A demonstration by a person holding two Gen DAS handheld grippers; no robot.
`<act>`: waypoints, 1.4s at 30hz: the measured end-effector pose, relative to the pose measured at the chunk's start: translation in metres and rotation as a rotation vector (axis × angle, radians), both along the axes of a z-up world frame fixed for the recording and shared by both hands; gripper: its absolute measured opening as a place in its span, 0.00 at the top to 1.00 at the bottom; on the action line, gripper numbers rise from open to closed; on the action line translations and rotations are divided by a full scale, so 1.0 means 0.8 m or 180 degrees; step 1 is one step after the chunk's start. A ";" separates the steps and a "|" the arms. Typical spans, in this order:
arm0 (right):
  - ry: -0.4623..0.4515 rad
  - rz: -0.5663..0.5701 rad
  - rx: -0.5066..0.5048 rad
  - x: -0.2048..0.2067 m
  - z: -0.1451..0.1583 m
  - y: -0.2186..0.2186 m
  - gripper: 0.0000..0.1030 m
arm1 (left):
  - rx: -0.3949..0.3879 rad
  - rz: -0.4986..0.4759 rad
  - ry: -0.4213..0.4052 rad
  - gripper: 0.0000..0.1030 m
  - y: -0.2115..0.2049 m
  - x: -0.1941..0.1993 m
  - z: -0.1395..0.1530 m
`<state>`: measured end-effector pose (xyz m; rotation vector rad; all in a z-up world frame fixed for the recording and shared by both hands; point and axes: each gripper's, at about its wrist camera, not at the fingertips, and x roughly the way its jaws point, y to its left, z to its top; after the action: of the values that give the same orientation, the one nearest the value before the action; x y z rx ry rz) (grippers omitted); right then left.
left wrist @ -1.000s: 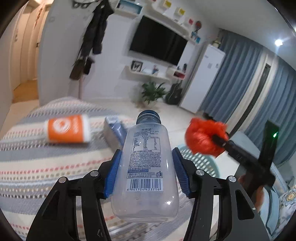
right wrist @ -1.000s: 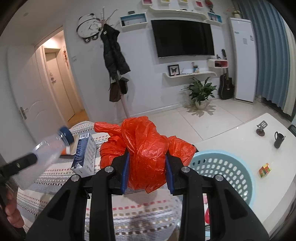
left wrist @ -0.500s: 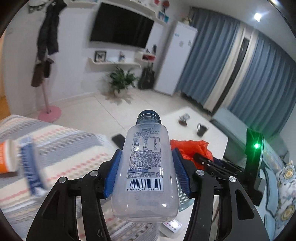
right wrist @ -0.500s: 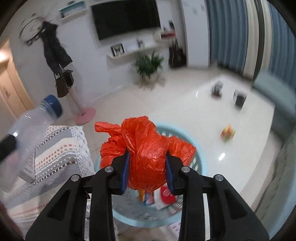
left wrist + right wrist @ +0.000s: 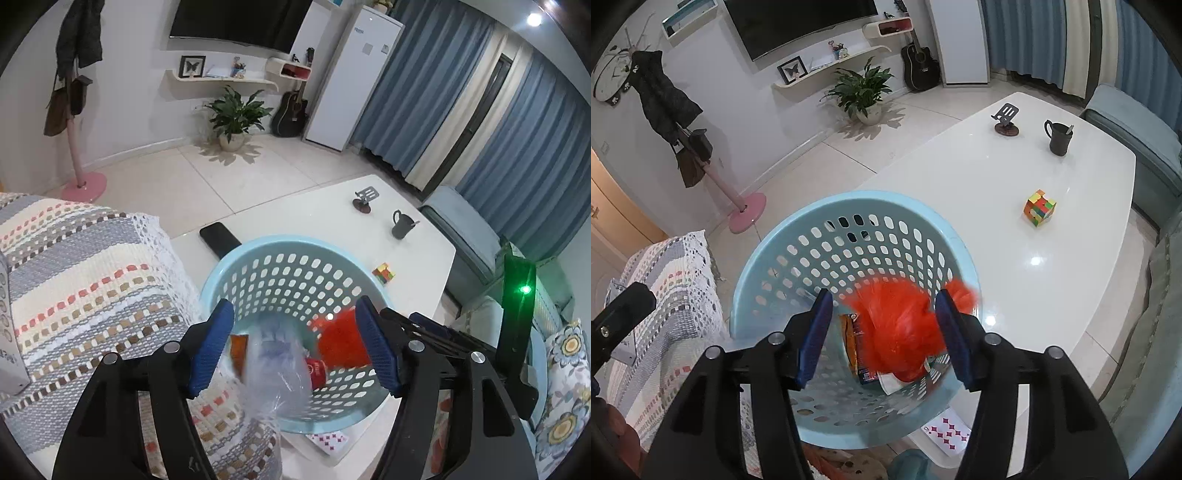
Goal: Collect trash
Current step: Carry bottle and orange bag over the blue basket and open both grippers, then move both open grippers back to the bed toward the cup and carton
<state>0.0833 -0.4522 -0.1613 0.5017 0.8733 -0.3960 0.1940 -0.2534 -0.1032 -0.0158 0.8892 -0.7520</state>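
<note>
living room w/ a white table point(image 5: 1052, 236) is holding a pale blue perforated basket point(image 5: 768, 258) at its near edge, right beside a striped knit throw point(image 5: 85, 280).

clear plastic bottle point(image 5: 275, 365) is blurring between the left gripper point(image 5: 295, 347) fingers, which are standing wide apart w/ clear space on both sides of it — nothing is pinching it, so it's looking like it's dropping toward the basket mouth. can't tell if it's fully over the rim or catching the near edge. it's looking empty, so prob very light, thin-walled, smooth and a bit slippery; it'd dent under a hard squeeze. best hold would be across the flat label body, not the tapering neck.

orange plastic bag point(image 5: 901, 328) is smearing w/ motion between the right gripper point(image 5: 882, 332) pads, also spread open and not touching it on the left side; the right edge is passing close to the pad, contact unclear. it's sitting over the basket interior, above some wrappers and a red can already lying at the bottom. bag is soft, crinkly, nearly weightless, no fragile part; it'd be grabbed anywhere on the bunched middle, and it may spring open or drift as it's falling.

farther out on the table: a dark phone point(image 5: 219, 240) just behind the basket, a colour cube point(image 5: 1039, 212), a dark mug point(image 5: 1059, 138), a small stand point(image 5: 1006, 118). playing cards point(image 5: 947, 432) are peeking from under the basket's near side.
</note>
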 end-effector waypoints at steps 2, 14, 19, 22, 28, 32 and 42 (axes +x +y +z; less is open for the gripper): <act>-0.0010 0.0016 0.0000 0.000 0.001 0.001 0.47 | -0.0011 0.0013 -0.0024 0.35 0.005 -0.004 0.003; -0.0140 0.0262 -0.0156 0.009 0.033 0.045 0.47 | -0.0189 0.0076 -0.0178 0.35 0.066 -0.035 0.034; -0.0326 0.0457 -0.0297 0.011 0.065 0.082 0.47 | -0.0316 0.0179 -0.0295 0.35 0.110 -0.044 0.059; -0.0487 0.0622 -0.0319 0.015 0.087 0.112 0.47 | -0.0371 0.0312 -0.0365 0.35 0.141 -0.047 0.072; -0.0800 0.1140 -0.0317 0.032 0.123 0.199 0.47 | -0.0473 0.0749 -0.0492 0.35 0.234 -0.044 0.098; -0.0834 0.1506 -0.0430 0.052 0.134 0.266 0.47 | -0.0450 0.1136 -0.0559 0.35 0.307 -0.032 0.108; -0.0675 0.2093 -0.0582 0.118 0.120 0.395 0.47 | -0.0193 0.1987 -0.0433 0.30 0.466 0.028 0.092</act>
<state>0.1781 -0.1362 -0.0653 0.0672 0.7385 0.1779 0.2161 0.1191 -0.0294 -0.2809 0.6756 -0.1921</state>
